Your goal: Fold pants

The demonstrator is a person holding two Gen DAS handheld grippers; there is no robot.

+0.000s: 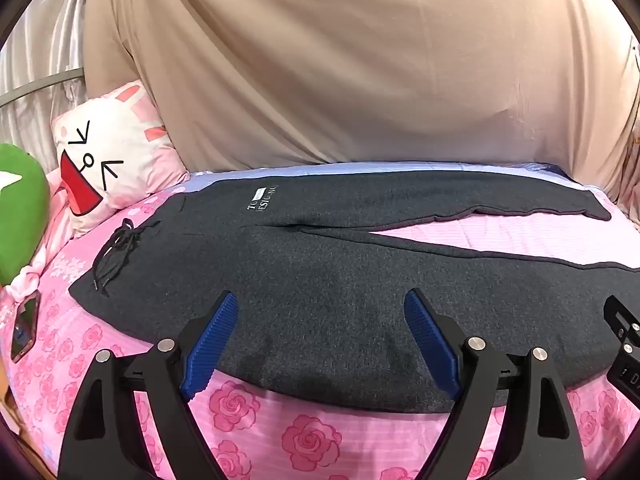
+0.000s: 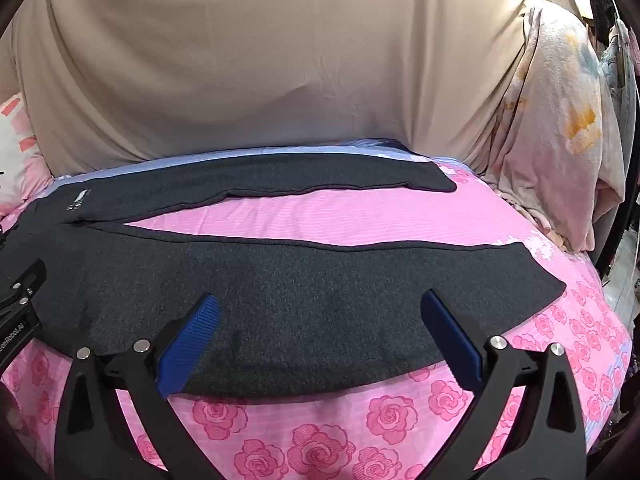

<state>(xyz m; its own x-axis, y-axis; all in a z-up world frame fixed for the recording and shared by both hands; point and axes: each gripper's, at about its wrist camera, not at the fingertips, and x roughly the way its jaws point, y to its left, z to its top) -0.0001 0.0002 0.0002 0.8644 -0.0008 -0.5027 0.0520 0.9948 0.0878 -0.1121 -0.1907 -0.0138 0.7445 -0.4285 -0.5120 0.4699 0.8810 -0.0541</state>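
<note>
**Dark pants spread flat, both grippers poised at the near leg**

Pink rose-print bedding covers the bed (image 2: pixel 320 440), and a beige sheet (image 1: pixel 340 60) hangs as a backdrop behind it. Charcoal pants (image 1: pixel 320 272) lie flat across the bed with the waistband toward the left, where a black drawstring (image 1: pixel 118 248) trails over the fabric, and the two legs fan apart toward the right, showing a wedge of pink between them. White lettering sits near the waist on the far leg.

A cartoon-face pillow (image 1: pixel 108 168) leans at the left end beside a green plush (image 1: pixel 20 208); a phone (image 1: pixel 25 326) lies on the bedding below them.

The left gripper (image 1: pixel 320 308) hovers over the near edge of the pants by the hip, its blue fingers (image 1: pixel 210 348) spread wide and holding nothing. The right gripper (image 2: pixel 320 308) sits over the near leg, fingers (image 2: pixel 190 352) likewise wide apart and empty. Floral cloth (image 2: pixel 560 128) hangs at the far right.
</note>
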